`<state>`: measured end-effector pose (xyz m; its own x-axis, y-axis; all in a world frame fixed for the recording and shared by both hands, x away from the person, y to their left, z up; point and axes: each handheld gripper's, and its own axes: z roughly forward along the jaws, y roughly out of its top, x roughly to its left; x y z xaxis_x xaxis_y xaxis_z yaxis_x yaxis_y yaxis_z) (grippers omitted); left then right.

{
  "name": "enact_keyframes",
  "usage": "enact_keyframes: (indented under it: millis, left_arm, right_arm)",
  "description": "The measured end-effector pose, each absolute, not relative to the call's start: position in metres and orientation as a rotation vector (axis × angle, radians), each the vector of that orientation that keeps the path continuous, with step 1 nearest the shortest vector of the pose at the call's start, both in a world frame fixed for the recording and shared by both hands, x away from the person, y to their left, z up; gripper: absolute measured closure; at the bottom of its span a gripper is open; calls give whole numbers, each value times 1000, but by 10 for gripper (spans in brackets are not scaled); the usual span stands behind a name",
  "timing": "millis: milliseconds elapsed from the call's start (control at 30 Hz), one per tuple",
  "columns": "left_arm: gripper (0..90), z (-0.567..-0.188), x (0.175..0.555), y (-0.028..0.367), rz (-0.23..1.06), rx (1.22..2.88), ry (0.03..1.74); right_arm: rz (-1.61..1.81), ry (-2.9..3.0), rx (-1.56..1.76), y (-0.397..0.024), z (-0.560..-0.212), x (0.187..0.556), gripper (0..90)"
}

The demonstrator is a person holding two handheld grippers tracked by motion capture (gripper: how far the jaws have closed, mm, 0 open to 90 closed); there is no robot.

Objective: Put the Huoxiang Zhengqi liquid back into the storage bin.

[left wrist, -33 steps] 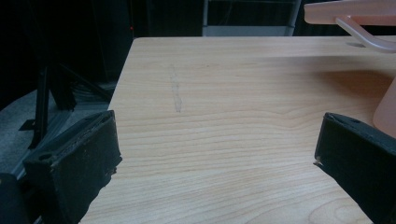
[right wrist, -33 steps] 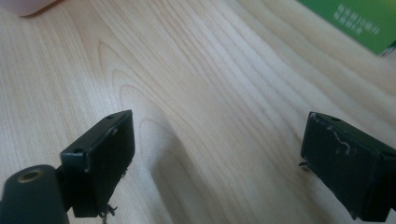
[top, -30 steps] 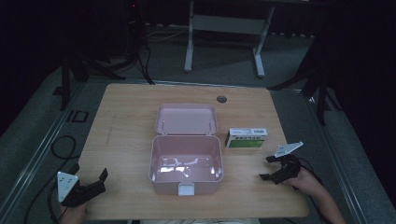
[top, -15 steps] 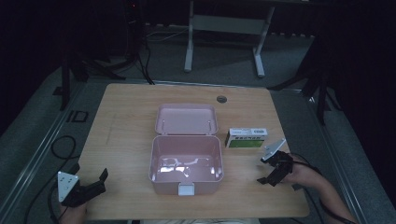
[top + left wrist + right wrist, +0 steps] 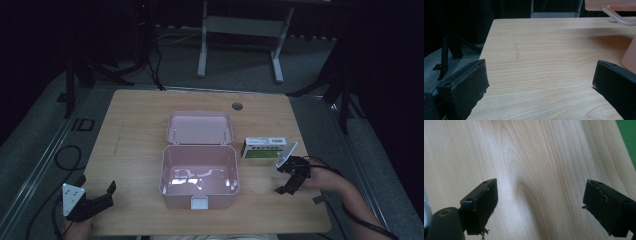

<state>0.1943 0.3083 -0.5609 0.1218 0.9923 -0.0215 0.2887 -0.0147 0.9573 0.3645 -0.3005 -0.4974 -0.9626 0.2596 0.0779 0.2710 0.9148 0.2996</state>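
Near the table's right front edge the right gripper [image 5: 289,181] hangs with its black jaws spread wide over bare wood, nothing between them; its rubbery pads [image 5: 482,205] look worn and frayed at the edges. Just beyond it lies a flat rectangular green-and-white carton [image 5: 263,148], apart from the jaws, with the grey plate on top of the gripper overlapping its right end from above. Left of the carton sits the pink plastic box [image 5: 199,175], rounded corners, lid flipped back flat, inside glossy. Far at the front left corner the left gripper [image 5: 97,199] rests, jaws likewise apart, holding nothing. Pale wood-grain table [image 5: 135,135], small round hole near its back edge.
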Motion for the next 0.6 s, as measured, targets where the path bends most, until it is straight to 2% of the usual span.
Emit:
enact_keyframes:
  millis: [600]
  left_arm:
    - [2, -561, 194, 308, 958, 1482, 1320]
  right_arm:
    - [-410, -3123, -305, -291, -445, 389, 171]
